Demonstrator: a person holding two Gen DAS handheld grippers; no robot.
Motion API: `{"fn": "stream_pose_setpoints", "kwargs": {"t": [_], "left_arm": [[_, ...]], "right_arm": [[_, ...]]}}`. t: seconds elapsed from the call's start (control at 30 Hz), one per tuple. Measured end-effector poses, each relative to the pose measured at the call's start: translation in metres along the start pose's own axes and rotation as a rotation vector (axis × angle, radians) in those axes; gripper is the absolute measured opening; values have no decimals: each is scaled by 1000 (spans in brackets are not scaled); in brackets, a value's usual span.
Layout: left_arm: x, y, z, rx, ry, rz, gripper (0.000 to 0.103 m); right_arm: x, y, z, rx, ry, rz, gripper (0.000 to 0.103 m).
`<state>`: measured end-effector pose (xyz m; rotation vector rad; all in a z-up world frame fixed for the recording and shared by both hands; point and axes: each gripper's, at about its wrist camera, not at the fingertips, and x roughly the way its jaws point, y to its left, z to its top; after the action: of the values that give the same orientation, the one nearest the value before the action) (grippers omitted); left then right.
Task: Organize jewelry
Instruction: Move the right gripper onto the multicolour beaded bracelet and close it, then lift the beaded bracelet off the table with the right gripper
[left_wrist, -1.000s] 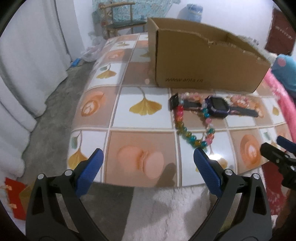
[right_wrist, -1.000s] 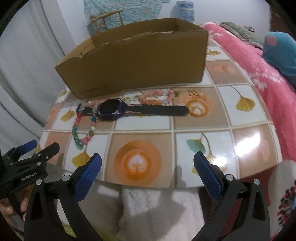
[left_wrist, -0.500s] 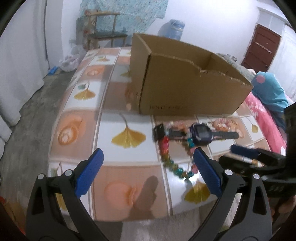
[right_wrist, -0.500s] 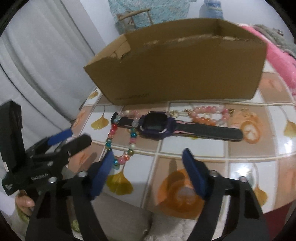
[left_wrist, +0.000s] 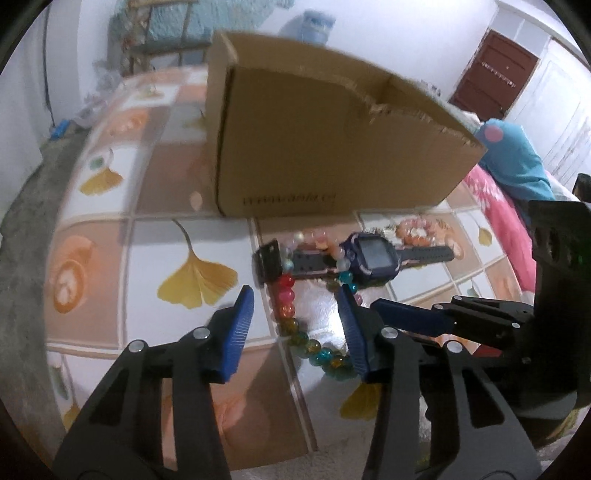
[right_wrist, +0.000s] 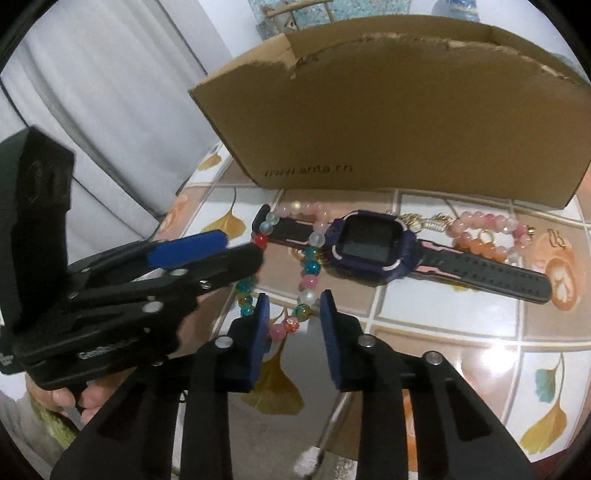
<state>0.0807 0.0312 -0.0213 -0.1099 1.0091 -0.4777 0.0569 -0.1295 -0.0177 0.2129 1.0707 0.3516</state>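
A multicoloured bead bracelet (left_wrist: 291, 314) (right_wrist: 308, 280) lies on the tiled table under a dark blue smartwatch (left_wrist: 373, 256) (right_wrist: 373, 251). A pink bead bracelet (right_wrist: 487, 236) (left_wrist: 421, 230) and a small gold chain (right_wrist: 430, 221) lie to the watch's right. My left gripper (left_wrist: 295, 314) is open, its blue pads either side of the bracelet's left strand. My right gripper (right_wrist: 293, 317) is open, narrower, its pads around the bracelet's near end. Each gripper shows in the other's view: the right (left_wrist: 413, 317), the left (right_wrist: 221, 254).
An open cardboard box (left_wrist: 332, 147) (right_wrist: 406, 122) stands just behind the jewelry. White curtains (right_wrist: 92, 92) hang to the left. A pink bedspread (left_wrist: 506, 218) and a blue plush (left_wrist: 517, 158) lie at the right. The table's near edge (left_wrist: 258, 454) is close below the grippers.
Both grippers have moved forward and down over the table to the multicoloured bracelet, and both have narrowed their opening. The jewelry has not moved.
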Motion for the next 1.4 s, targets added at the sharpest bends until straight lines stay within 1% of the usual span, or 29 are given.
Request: {"fn": "stream_pose_setpoints", "kwargs": {"t": [0.07, 0.13, 0.17, 0.2, 0.23, 0.27, 0.3, 0.33, 0.37, 0.47, 0.6, 0.73, 0.83, 0.97, 1.1, 1.17, 1.23, 1.3, 1.33, 1.4], "left_arm": [[4, 3, 0, -10, 10, -8, 43], [6, 1, 2, 6, 8, 21, 42], [7, 1, 2, 11, 9, 32, 38], [8, 0, 3, 16, 7, 50, 31], [9, 0, 4, 20, 8, 60, 27], [10, 0, 4, 26, 11, 72, 18], [10, -1, 4, 30, 11, 81, 15], [10, -1, 5, 32, 11, 85, 15], [10, -1, 5, 36, 10, 83, 9], [4, -6, 4, 55, -21, 95, 9], [-14, -15, 4, 67, -77, 81, 9], [-32, -26, 0, 86, -100, 76, 9], [-37, -32, -9, 84, -78, 71, 9], [-31, -35, -31, 54, -16, 52, 9], [-18, -32, -47, 19, 52, 50, 9], [-19, -30, -49, 11, 53, 50, 9], [-21, -30, -48, 13, 52, 44, 11], [-24, -30, -46, 26, 41, 37, 24], [-25, -30, -45, 32, 34, 35, 26], [-26, -31, -42, 41, 27, 30, 30]], "right_arm": [[3, 3, 2, -12, -1, -16, 23], [6, 3, 3, -16, -1, -28, 21], [6, 2, 4, -18, -1, -35, 18], [7, 2, 4, -19, -1, -39, 17], [8, 3, 4, -19, -2, -39, 17], [9, 4, 4, -20, -2, -39, 14], [10, 4, 4, -22, -5, -41, 13], [8, 3, 3, -24, -11, -42, 12], [6, 2, 3, -27, -17, -41, 10], [0, 0, 3, -29, -35, -48, 10], [-15, -3, 4, -32, -79, -47, 10], [-37, 0, -1, -62, -111, -49, 10], [-47, 1, -9, -93, -102, -53, 10], [-43, 2, -21, -123, -70, -95, 10], [-37, -10, -28, -79, -25, -105, 10], [-38, -15, -27, -64, -18, -100, 10], [-40, -18, -26, -52, -24, -114, 12], [-41, -20, -24, -40, -32, -116, 18], [-41, -21, -22, -35, -36, -115, 20], [-38, -20, -20, -33, -33, -113, 21]]}}
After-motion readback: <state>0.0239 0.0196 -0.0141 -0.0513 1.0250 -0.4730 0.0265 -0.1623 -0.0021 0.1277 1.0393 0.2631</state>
